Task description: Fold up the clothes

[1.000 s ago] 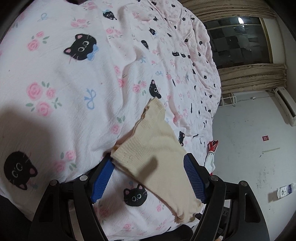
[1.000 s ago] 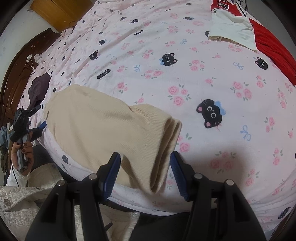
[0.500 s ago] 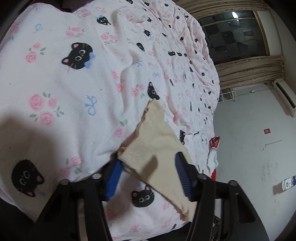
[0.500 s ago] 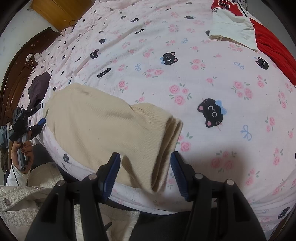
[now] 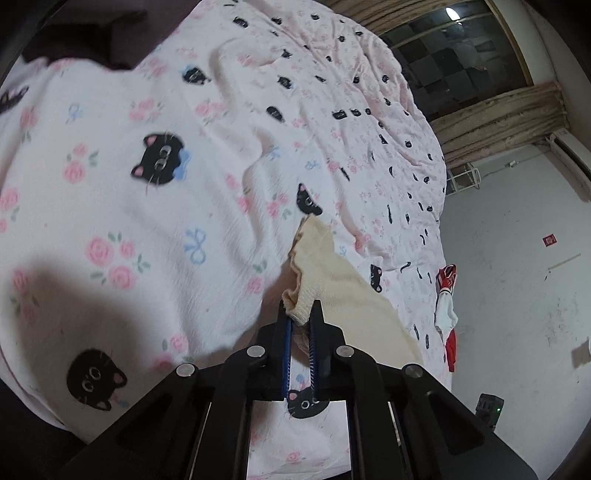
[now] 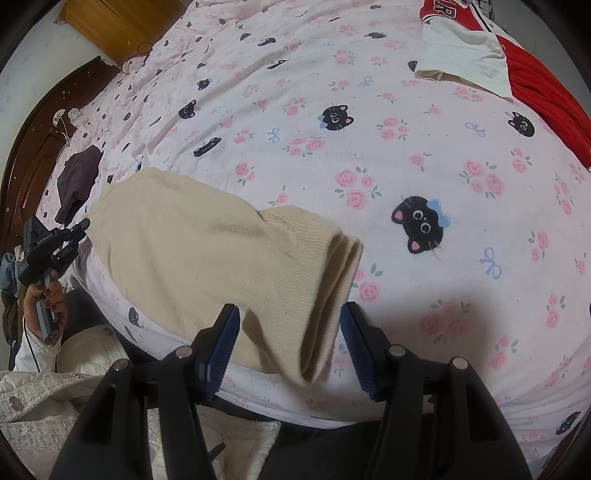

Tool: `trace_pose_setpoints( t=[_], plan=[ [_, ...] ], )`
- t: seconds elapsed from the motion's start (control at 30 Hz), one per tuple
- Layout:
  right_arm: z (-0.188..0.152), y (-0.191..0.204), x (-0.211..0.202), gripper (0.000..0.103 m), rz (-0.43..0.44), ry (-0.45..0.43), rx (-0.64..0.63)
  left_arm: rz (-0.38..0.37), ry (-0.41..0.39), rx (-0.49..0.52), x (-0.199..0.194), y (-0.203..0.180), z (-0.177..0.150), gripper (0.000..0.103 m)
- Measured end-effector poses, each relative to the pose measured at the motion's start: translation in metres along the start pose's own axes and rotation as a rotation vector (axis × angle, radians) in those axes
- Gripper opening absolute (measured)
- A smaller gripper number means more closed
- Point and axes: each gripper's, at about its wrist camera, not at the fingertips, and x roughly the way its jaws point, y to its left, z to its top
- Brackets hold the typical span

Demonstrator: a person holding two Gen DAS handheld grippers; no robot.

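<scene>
Partly hidden cream sweater [image 5: 325, 280] corner

White letters "AR" show on the red and white shirt [image 6: 458, 22] at the top of the bed, and the small print on the left gripper [image 6: 48, 243] is too tiny to read.

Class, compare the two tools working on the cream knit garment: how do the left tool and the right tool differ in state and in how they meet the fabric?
1. The left tool has just been closing and now pinches a corner of the cream knit garment; the right tool stands open.
2. The left tool bunches a thin edge; the right tool straddles the thick folded end without pressing it.
Both have blue pads and work over the cat-print bedsheet.
</scene>
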Motion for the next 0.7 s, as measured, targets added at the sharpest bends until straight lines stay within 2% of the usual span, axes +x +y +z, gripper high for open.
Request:
trace_pose_setpoints(
  t=[0.2,0.5,0.6,0.7],
  plan=[
    [0.000,-0.004,-0.004,0.059,0.000,-0.014,0.015,0.030,-0.012,0.055,-0.001,-0.010,0.008,0.006],
    [0.000,-0.009,-0.008,0.059,0.006,-0.025,0.032,0.065,-0.014,0.046,-0.002,0.000,0.004,0.006],
    [0.000,-0.009,-0.008,0.059,0.008,-0.024,0.033,0.066,-0.017,0.094,-0.004,-0.010,0.002,0.006],
    [0.000,-0.009,-0.007,0.059,0.011,-0.025,0.034,0.068,-0.021,0.190,-0.005,-0.034,0.000,0.006]
  ],
)
